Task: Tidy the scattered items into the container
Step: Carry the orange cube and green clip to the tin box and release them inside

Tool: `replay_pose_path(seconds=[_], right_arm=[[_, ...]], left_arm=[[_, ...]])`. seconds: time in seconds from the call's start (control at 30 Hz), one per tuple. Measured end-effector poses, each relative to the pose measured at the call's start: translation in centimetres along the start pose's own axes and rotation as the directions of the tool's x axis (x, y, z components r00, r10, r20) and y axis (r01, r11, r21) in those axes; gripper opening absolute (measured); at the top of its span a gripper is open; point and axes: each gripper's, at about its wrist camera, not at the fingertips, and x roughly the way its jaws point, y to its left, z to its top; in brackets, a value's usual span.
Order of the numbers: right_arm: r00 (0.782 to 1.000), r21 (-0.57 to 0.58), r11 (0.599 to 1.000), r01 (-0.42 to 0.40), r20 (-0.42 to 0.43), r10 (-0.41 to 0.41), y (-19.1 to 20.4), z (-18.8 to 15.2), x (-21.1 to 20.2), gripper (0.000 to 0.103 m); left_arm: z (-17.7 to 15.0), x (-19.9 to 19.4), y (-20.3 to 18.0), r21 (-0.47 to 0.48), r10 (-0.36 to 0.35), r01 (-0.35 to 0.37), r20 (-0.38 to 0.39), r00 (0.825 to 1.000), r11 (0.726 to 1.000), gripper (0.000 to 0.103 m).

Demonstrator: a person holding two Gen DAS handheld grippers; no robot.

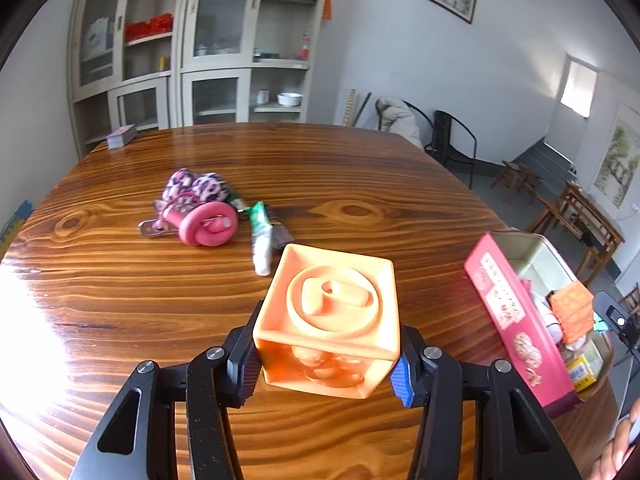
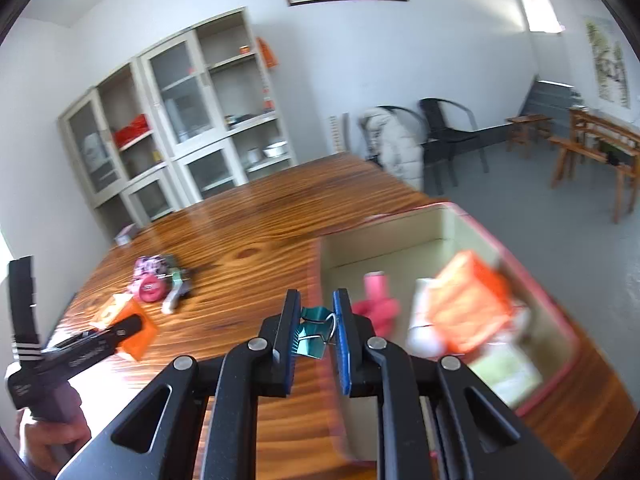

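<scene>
My left gripper (image 1: 325, 376) is shut on an orange toy cube (image 1: 330, 320) and holds it above the wooden table (image 1: 360, 184). It also shows at the left of the right wrist view (image 2: 128, 326). My right gripper (image 2: 316, 338) is shut on a teal binder clip (image 2: 314, 334) at the left rim of the pink box (image 2: 448, 210). The box shows at the right of the left wrist view (image 1: 520, 320). It holds an orange block (image 2: 468, 300), a pink item (image 2: 378, 300) and other items. A pink coiled toy (image 1: 208, 224), leopard-print balls (image 1: 198, 188) and a white-green tube (image 1: 262, 240) lie scattered on the table.
A stack of cards (image 1: 121, 136) lies at the table's far left corner. Cabinets (image 1: 192, 48) stand behind the table. Black chairs (image 2: 448, 136) and wooden benches (image 2: 592, 148) stand on the floor to the right.
</scene>
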Motion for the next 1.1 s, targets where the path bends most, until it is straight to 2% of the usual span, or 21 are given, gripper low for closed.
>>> replay_pose_path(seconds=[0.2, 0.27, 0.33, 0.4, 0.67, 0.83, 1.03, 1.1], right_arm=[[0.998, 0.025, 0.999, 0.03, -0.056, -0.028, -2.9, -0.8, 1.0, 0.02], [0.997, 0.024, 0.999, 0.04, -0.065, -0.038, -3.3, -1.2, 1.1, 0.031], [0.997, 0.029, 0.999, 0.046, -0.06, -0.044, -3.9, -1.5, 0.9, 0.069], [0.998, 0.03, 0.998, 0.052, -0.038, -0.05, -4.4, -1.7, 0.4, 0.078], [0.997, 0.024, 0.997, 0.07, -0.017, -0.069, -5.3, -2.7, -1.2, 0.08], [0.998, 0.044, 0.997, 0.059, -0.026, -0.057, -5.7, -3.8, -2.1, 0.081], [0.998, 0.056, 0.997, 0.059, 0.003, -0.06, -6.1, -3.5, -3.4, 0.082], [0.997, 0.067, 0.995, 0.069, 0.025, -0.071, -6.5, -3.3, -4.0, 0.082]], left_arm=[[-0.2, 0.6, -3.6, 0.05, -0.048, 0.049, -0.027, 0.998, 0.998, 0.054], [-0.1, 0.7, -4.8, 0.062, -0.06, 0.062, -0.031, 0.998, 0.996, 0.054], [0.2, 0.7, -6.0, 0.076, -0.076, 0.078, -0.033, 0.997, 0.994, 0.054], [0.5, 0.7, -7.2, 0.093, -0.092, 0.094, -0.033, 0.995, 0.991, 0.054], [2.1, 1.2, -13.8, 0.183, -0.209, 0.213, -0.043, 0.977, 0.96, 0.054], [2.5, 2.1, -18.3, 0.241, -0.286, 0.296, -0.075, 0.955, 0.924, 0.054], [2.3, 3.2, -22.4, 0.305, -0.338, 0.364, -0.135, 0.931, 0.88, 0.055], [2.2, 3.4, -23.0, 0.326, -0.35, 0.379, -0.144, 0.925, 0.866, 0.06]])
